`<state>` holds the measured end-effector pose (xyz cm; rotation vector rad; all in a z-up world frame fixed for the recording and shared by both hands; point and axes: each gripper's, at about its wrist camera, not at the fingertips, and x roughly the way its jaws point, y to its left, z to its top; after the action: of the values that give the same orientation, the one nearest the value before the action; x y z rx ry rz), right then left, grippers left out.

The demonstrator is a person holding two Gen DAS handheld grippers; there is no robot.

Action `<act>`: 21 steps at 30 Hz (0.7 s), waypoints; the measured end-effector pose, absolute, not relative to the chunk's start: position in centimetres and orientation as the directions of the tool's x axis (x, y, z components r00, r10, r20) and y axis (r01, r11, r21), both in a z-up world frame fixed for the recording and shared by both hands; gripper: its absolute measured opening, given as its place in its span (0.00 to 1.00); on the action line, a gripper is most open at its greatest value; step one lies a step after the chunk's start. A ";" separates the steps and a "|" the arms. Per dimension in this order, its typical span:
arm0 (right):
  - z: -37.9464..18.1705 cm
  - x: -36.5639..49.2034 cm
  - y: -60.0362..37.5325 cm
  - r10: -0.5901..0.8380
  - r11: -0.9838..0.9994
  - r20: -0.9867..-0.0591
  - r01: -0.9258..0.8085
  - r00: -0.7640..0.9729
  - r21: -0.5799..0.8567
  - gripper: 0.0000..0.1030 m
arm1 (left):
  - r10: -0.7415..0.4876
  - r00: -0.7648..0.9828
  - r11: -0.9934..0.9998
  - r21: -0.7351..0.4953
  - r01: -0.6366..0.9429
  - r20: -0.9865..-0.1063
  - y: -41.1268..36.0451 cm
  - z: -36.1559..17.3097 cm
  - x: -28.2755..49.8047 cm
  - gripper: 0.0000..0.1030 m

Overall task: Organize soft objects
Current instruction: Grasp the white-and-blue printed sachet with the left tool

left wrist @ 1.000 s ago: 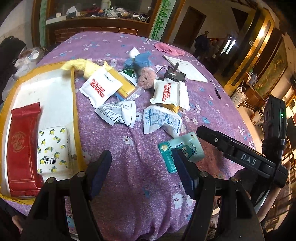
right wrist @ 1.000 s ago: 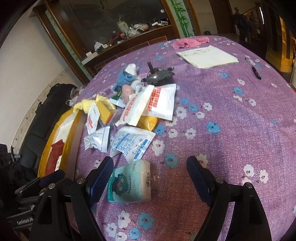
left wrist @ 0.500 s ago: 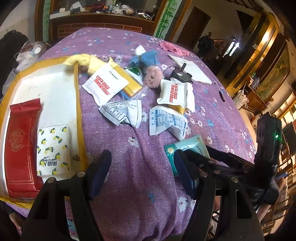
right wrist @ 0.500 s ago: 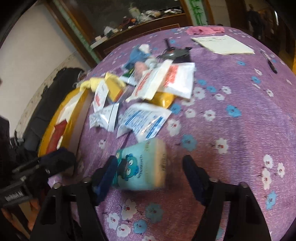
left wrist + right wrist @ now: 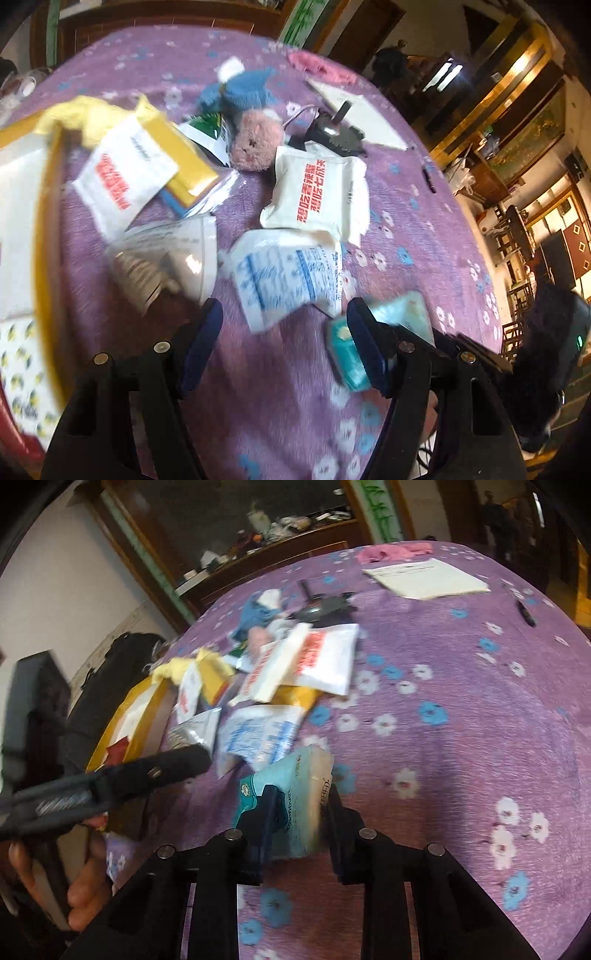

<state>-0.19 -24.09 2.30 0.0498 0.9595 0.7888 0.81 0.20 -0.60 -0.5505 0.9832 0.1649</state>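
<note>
Teal tissue pack [image 5: 291,808], pinched in right gripper [image 5: 297,825] above purple tablecloth [image 5: 461,701]
Likely light, soft, crushable (film possibly slippery); hold across broad faces, mid-body. Left gripper [image 5: 282,339] spread, empty

Teal tissue pack [image 5: 291,805] (cartoon print), tilted

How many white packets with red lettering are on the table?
2: one white packet lies on the yellow pack near the tray, the other white packet sits right of the pink plush. More may be hidden.
</note>
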 end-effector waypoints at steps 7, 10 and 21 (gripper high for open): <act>1.7 0.9 -25.6 0.600 0.759 -0.722 -0.530 0.345 0.378 0.23 | -0.106 0.520 0.848 -0.350 -0.397 -0.847 1.1 -2.4 4.0 0.73; 1.6 1.1 -25.7 0.598 0.759 -0.724 -0.532 0.343 0.375 0.24 | -0.095 0.527 0.848 -0.346 -0.402 -0.845 0.7 -2.3 3.9 0.73; 1.2 1.6 -25.4 0.597 0.761 -0.727 -0.526 0.338 0.380 0.24 | -0.085 0.544 0.883 -0.316 -0.348 -0.835 -1.5 -2.3 2.4 0.56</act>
<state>1.61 -25.40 1.23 0.0822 0.9834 0.7325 2.36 -1.47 -2.32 -0.4835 0.9933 0.1633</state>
